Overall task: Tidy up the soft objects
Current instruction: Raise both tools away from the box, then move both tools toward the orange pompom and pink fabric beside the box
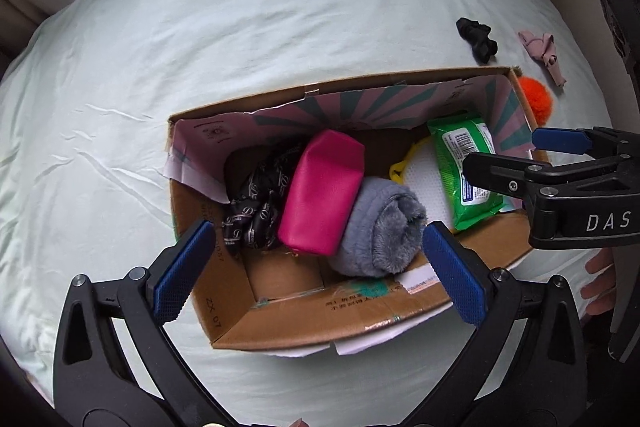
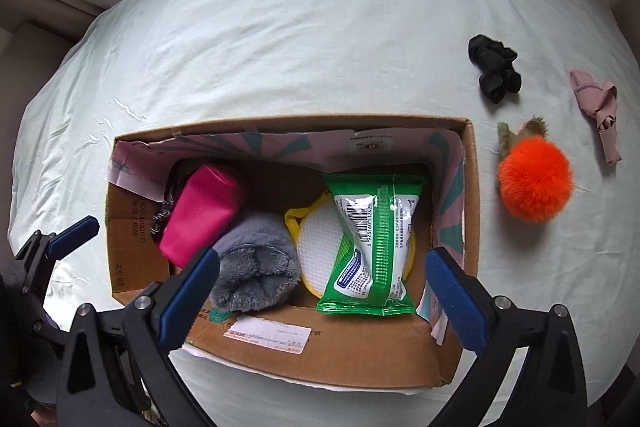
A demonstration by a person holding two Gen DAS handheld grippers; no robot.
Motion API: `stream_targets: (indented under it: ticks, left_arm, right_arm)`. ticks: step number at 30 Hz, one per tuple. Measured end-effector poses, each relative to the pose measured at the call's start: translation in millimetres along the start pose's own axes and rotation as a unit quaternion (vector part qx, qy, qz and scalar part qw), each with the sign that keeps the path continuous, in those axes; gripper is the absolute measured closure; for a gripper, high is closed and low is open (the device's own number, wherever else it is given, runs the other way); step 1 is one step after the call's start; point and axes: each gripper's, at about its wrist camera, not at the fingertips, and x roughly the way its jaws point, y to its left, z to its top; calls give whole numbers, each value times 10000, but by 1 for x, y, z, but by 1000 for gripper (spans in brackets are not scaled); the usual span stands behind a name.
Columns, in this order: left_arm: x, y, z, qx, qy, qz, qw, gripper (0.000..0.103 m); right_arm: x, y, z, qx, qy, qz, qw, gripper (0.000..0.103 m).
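**Both grippers open and empty above the partly filled box**

Left gripper (image 1: 316, 267): blue pads spread wide, holding nothing, poised over the near wall of the cardboard box (image 1: 280, 327). Right gripper (image 2: 320, 291): likewise wide open and empty; its body reads "DAS".

Legible markings: "ZX 07" on the box flap; barcode "6 923160 51242…" on the green wipes pack (image 2: 372, 247).

Inside the box: pink pouch (image 1: 324, 191), rolled grey fleece (image 1: 380, 227), black patterned scarf (image 1: 260, 199), yellow-rimmed white mesh item (image 2: 320, 235) under the wipes.

Outside, right of the box on the pale bedsheet (image 2: 300, 27): orange pompom (image 2: 534, 181), black scrunchie (image 2: 496, 69), pink fabric piece (image 2: 598, 107).
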Motion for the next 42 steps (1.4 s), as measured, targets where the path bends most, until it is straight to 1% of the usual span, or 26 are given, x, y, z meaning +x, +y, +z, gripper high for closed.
stream_targets:
  ticks: [5,9,12,19,22,26,29,32,33,36,38,40,42]
  left_arm:
    - [-24,0,-2,22,-192,62,9998,0]
    - [-47,0,-6,54,-359,151,9992,0]
    - [-68,0,-10,71,-489,184,9986,0]
    - [-137,4,-32,-55,-937,244,9953,0]
    - [-171,3,-41,-224,-1238,501,9908,0]
    - [-220,-2,-58,-413,-1819,607,9806,0]
    - [-251,-8,-72,-507,-2121,624,9739,0]
    - [-271,-13,-87,-594,-2308,616,9692,0]
    - [-276,-15,-91,-611,-2346,616,9682,0]
    - [-287,-21,-100,-672,-2456,558,9654,0]
    - [-290,-26,-103,-687,-2493,494,9647,0]
    - [-292,-34,-102,-613,-2538,508,9640,0]
    - [-292,-45,-100,-475,-2554,505,9643,0]
  right_arm:
    - [-21,4,-6,-21,-189,-56,9998,1]
    - [-49,10,-15,-2,-381,-68,9992,1]
    - [-75,17,-24,68,-613,-31,9981,1]
    - [-141,33,-51,-63,-1094,-205,9938,1]
    - [-177,38,-67,-116,-1491,-314,9883,0]
    - [-219,42,-92,-95,-1983,-425,9792,0]
    - [-246,43,-112,-51,-2329,-473,9713,0]
    - [-269,40,-133,-23,-2680,-566,9618,0]
    - [-277,39,-142,-6,-2839,-607,9569,0]
    - [-290,30,-158,67,-3073,-690,9491,0]
    - [-295,24,-165,131,-3172,-702,9457,0]
    - [-299,19,-171,186,-3200,-709,9446,0]
    - [-303,15,-177,239,-3245,-855,9417,0]
